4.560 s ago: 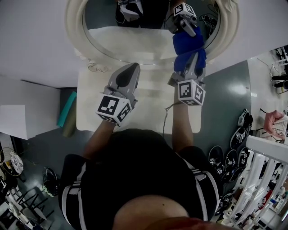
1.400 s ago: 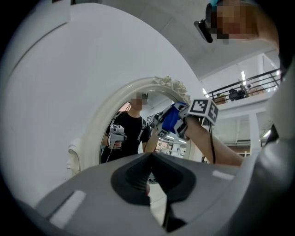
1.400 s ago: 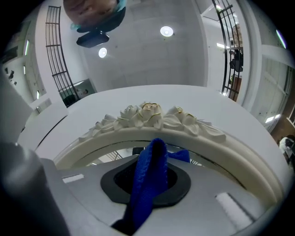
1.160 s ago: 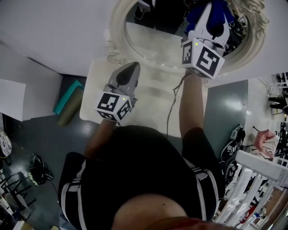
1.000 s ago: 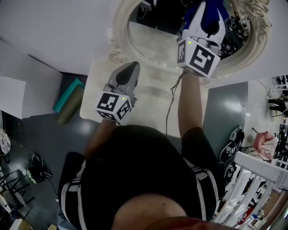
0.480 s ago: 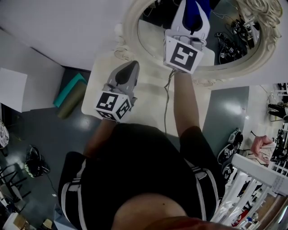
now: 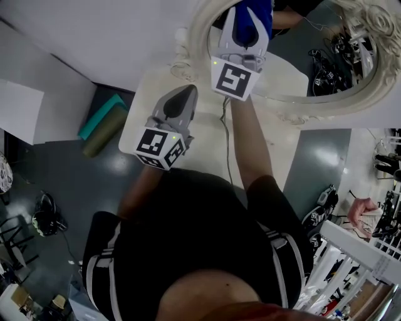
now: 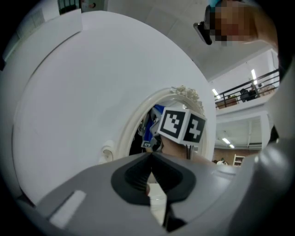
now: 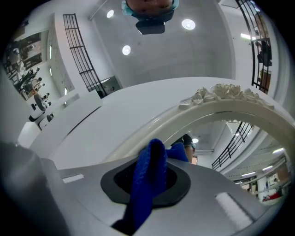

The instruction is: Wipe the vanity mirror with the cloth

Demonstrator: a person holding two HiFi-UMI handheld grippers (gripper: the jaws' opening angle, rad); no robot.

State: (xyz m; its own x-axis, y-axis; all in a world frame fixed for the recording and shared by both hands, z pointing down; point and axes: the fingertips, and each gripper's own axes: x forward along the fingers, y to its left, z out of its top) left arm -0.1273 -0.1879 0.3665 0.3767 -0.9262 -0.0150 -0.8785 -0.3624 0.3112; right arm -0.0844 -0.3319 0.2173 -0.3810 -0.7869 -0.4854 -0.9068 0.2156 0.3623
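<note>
At the left side of the oval cream-framed vanity mirror [image 7: 319, 56]: right gripper [image 7: 246, 15], jaws clamped on blue woven cloth [image 9: 148, 182]; cloth runs lengthwise along the jaws, free end past the tips toward the glass; left gripper [image 7: 182, 97] jaws together, empty, above white table [image 7: 200, 150].

White table [image 7: 282, 150] bearing the vanity mirror [image 7: 316, 59]

Blue cloth [image 9: 146, 193] looks nubbly and matt against the right gripper [image 9: 150, 166], smooth matt grey plastic with dark ribbed pads [image 9: 120, 182]; the mirror glass [image 7: 326, 63] gleams glossy, its cream frame [image 7: 198, 34] moulded, softly shiny.
</note>
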